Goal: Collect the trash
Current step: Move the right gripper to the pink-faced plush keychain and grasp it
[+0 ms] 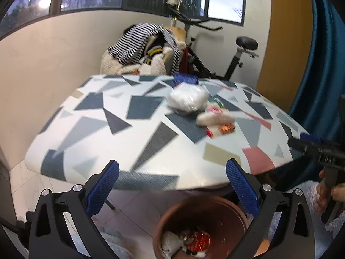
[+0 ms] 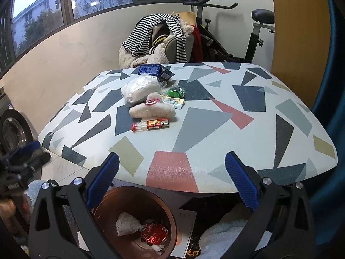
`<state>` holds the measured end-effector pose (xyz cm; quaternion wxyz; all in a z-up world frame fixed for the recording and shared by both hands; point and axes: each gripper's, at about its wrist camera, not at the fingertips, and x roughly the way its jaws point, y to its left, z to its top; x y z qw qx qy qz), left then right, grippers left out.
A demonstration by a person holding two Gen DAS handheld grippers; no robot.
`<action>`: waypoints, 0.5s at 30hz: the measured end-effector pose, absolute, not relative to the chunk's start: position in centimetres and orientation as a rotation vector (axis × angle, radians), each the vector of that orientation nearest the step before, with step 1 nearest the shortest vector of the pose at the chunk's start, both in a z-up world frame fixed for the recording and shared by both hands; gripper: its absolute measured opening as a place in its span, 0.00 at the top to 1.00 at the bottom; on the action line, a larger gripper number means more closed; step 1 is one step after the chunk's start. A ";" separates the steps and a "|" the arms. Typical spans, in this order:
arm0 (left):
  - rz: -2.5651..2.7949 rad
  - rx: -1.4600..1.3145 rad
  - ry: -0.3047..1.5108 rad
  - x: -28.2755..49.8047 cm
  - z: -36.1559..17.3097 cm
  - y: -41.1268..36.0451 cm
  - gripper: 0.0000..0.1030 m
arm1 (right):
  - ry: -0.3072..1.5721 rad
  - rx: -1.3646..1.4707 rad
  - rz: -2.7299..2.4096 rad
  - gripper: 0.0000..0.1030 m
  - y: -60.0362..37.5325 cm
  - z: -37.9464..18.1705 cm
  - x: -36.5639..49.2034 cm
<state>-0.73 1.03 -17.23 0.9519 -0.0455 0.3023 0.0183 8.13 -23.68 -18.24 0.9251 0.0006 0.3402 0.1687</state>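
A brown bin [image 1: 200, 228] [image 2: 138, 220] stands on the floor below the table's near edge, with crumpled white paper [image 2: 127, 223] and a red wrapper [image 2: 154, 232] inside. My left gripper [image 1: 172, 186] is open and empty above the bin's left rim. My right gripper [image 2: 172, 179] is open and empty too, over the table edge. On the patterned table [image 2: 215, 133] lie a clear bag of white stuff [image 2: 140, 89], a fluffy white item [image 2: 151, 110], a red and clear tube [image 2: 151, 125], a green wrapper [image 2: 175, 91], a yellow packet [image 2: 173, 101] and a blue box [image 2: 149, 69].
A chair heaped with striped and fleecy clothes [image 2: 157, 41] and an exercise bike [image 2: 226, 32] stand behind the table. A blue curtain [image 1: 319, 64] hangs at the right. A hand [image 1: 330, 192] holds the other gripper [image 1: 317, 149] at the right edge of the left wrist view.
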 end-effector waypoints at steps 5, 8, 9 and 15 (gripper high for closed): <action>0.066 -0.103 0.568 -0.3 -15.6 3.0 0.06 | 0.715 -0.012 0.340 0.06 -23.3 -18.6 8.7; 0.073 -0.111 0.548 0.0 -15.0 3.8 0.06 | 0.721 -0.019 0.336 0.06 -23.0 -18.7 9.0; 0.074 -0.115 0.541 0.2 -14.8 4.0 0.06 | 0.722 -0.019 0.336 0.06 -22.9 -18.8 9.0; 0.073 -0.128 0.512 1.0 -14.0 5.3 0.06 | 0.741 -0.022 0.327 0.06 -22.4 -19.3 10.1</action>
